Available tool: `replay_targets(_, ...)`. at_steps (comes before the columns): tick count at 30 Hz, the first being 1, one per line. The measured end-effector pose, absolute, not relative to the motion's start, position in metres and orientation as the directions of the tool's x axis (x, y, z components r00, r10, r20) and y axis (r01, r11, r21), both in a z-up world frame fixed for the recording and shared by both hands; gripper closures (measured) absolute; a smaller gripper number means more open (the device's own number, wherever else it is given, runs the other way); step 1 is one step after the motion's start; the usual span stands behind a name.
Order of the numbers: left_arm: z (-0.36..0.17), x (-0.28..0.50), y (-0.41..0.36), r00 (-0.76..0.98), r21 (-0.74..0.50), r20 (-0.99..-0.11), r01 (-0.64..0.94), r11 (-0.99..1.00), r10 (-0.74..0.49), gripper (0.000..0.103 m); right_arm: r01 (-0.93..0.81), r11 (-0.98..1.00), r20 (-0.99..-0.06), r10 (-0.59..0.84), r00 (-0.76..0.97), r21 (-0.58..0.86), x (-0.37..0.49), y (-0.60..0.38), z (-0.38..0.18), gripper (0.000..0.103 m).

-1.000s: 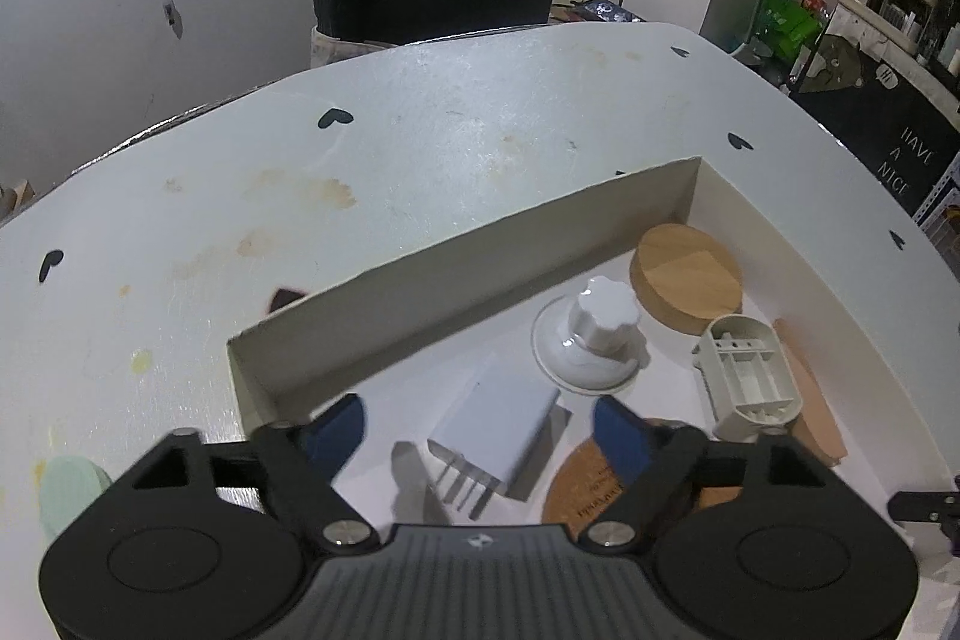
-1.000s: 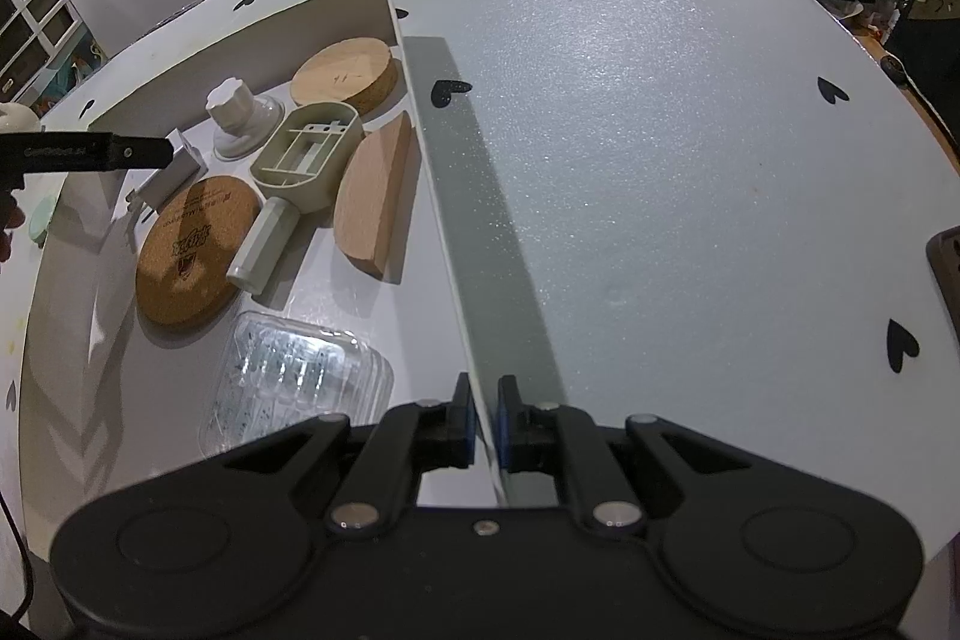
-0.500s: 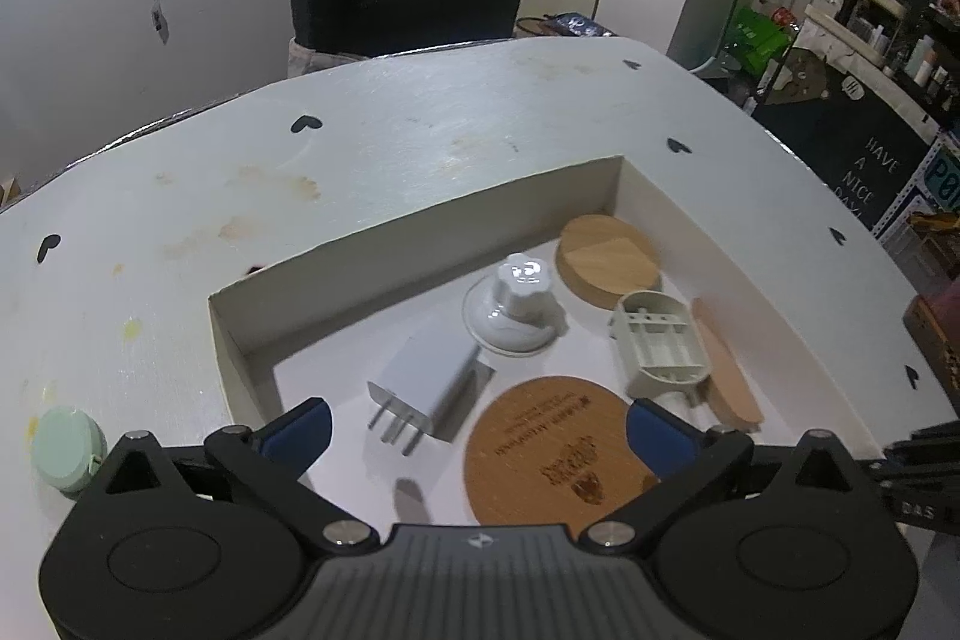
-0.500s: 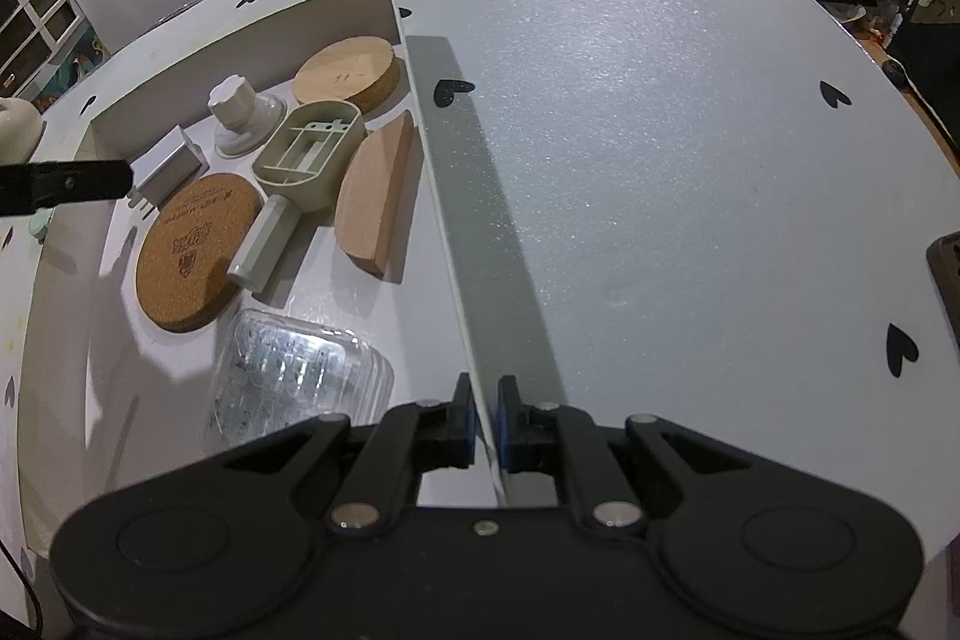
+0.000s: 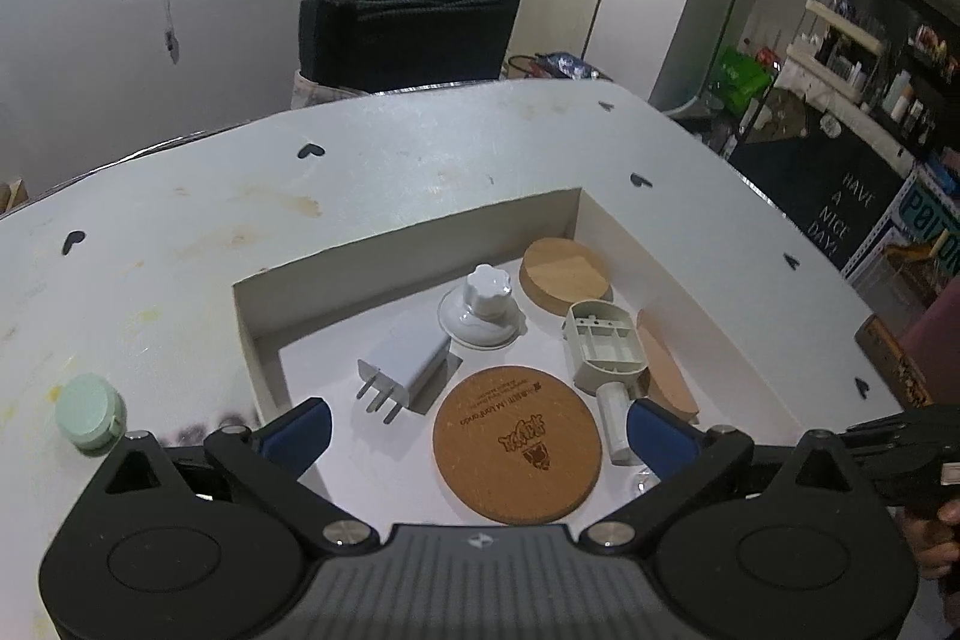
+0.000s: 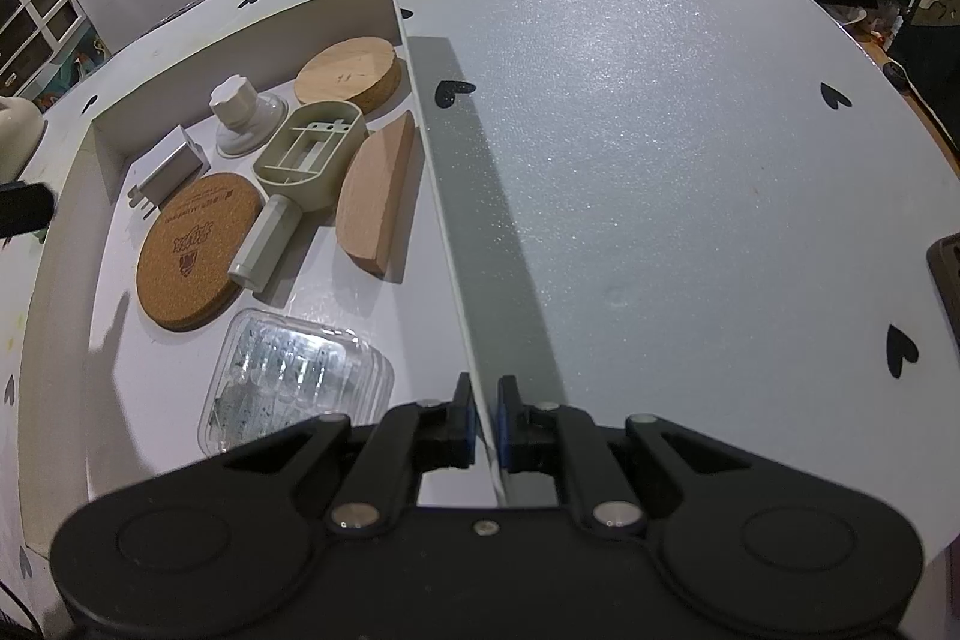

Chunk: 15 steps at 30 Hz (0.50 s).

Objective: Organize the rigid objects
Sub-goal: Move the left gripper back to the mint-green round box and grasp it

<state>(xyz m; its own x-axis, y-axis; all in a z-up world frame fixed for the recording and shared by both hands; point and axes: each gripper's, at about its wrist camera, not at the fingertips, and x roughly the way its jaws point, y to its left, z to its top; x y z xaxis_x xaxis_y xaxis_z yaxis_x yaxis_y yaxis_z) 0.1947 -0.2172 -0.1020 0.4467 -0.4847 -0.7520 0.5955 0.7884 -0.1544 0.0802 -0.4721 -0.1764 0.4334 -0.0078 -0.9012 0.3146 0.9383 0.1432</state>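
L gripper (image 5: 477, 427) spread wide, empty, charger (image 5: 414, 363) boxed; R gripper (image 6: 486, 415) pinching box wall (image 6: 447, 220). Next: fetch green lid (image 5: 90, 412).

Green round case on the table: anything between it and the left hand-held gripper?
Nothing visible. The green round case sits on bare table outside the box's left wall, just left of the open left hand-held gripper.
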Motion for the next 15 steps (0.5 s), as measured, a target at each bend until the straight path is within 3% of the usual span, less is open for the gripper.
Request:
replay_targets(10,-0.092,0.192,-0.175,0.524,-0.177,-0.714,0.506,0.844,-0.464,0.000,0.312,0.939,-0.902,-0.007,0.432,0.142,0.081,-0.471,-0.176,0.095)
replay_targets(15,-0.095,0.199,-0.148,0.595,-0.163,-0.700,0.405,0.900,-0.395,0.000,0.312,0.940,-0.902,-0.008,0.431,0.141,0.081,-0.471,-0.176,0.095)
